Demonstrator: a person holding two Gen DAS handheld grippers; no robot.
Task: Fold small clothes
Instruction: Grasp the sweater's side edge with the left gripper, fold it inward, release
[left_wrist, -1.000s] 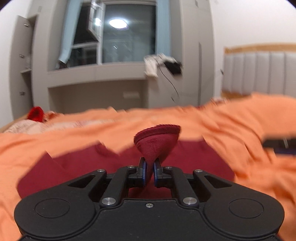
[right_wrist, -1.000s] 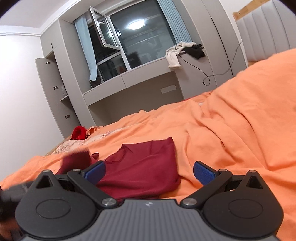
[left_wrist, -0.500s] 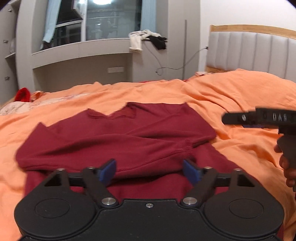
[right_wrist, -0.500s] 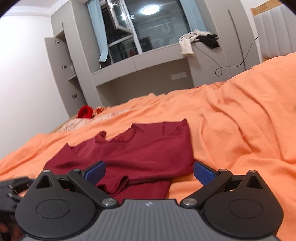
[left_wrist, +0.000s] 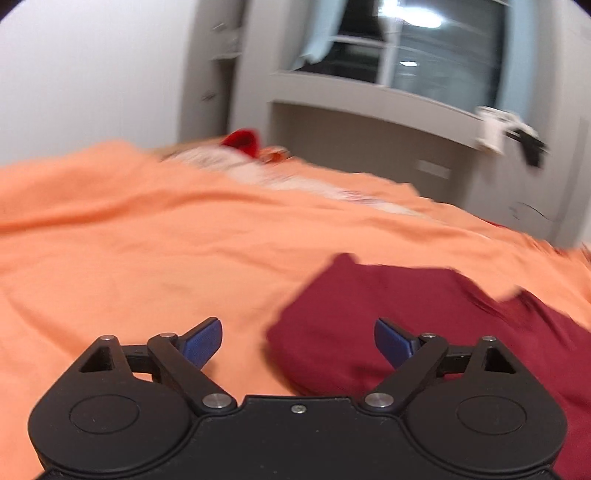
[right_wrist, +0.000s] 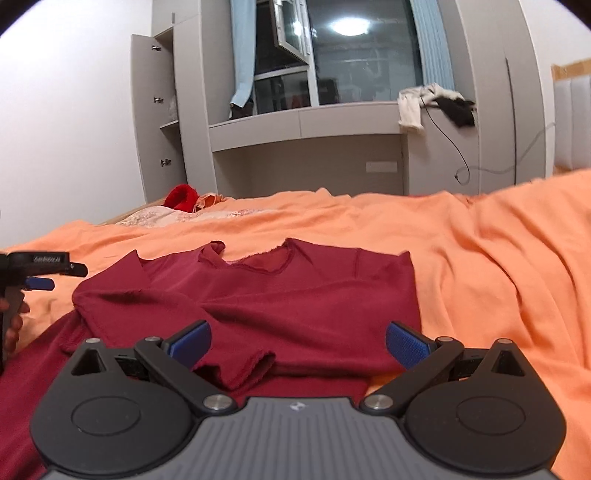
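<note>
Two grippers, both with nothing between the pads. Your left gripper (left_wrist: 297, 341) has its jaws opening and already wide; its blue pads (left_wrist: 201, 341) hover over the orange bedspread (left_wrist: 147, 251), with the near corner of the dark red top (left_wrist: 406, 317) showing in the gap and running off to the right of the view. That view is blurred. Your right gripper (right_wrist: 297, 341) also stands wide apart, poised above the same dark red top (right_wrist: 295, 295), which lies flat on the orange bedspread (right_wrist: 498, 277) with its neckline on the far side and one sleeve folded across the body; the sleeve cuff (right_wrist: 243, 369) sits just ahead of the pads. From the right wrist view, your left gripper (right_wrist: 40, 275) shows at the left edge, beside the garment's left side. Red fabric (right_wrist: 181, 195) lies near the far edge of the bed.
</note>
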